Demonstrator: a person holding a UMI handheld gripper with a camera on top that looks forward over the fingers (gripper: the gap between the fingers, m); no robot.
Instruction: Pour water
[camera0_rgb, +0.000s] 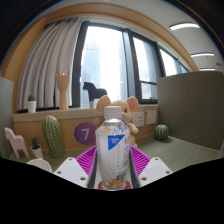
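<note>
the tool (114, 165) is pinching a clear plastic water bottle (114, 148), one magenta pad (85, 160) against each side of the body. the grip sits at the labelled middle of the bottle, with the white-and-blue label (114, 151) facing the camera. judged from the task, this mid-body hold is chosen so the bottle can later be tipped about the tool without slipping.

orientation: the bottle stands upright between the fingers, its long axis vertical, neck and mouth pointing straight up. whether a cap is on the neck cannot be told. the water level inside is not readable. whether the base rests on the surface or hangs clear is hidden below the fingers.

no cup or other receiving vessel shows ahead of the tool, so pouring is judged not yet begun; the bottle needs carrying to a vessel before any tilt.

surroundings, beyond the bottle: a plush toy (119, 106) directly behind the neck, a purple ball marked 7 (85, 131) just beside it, a tall green cactus (53, 135) further out on that side and a small cactus (162, 132) on the other. a dark animal figurine (95, 94) stands on the window sill (60, 113), with a potted plant (31, 103) along the same ledge.
</note>
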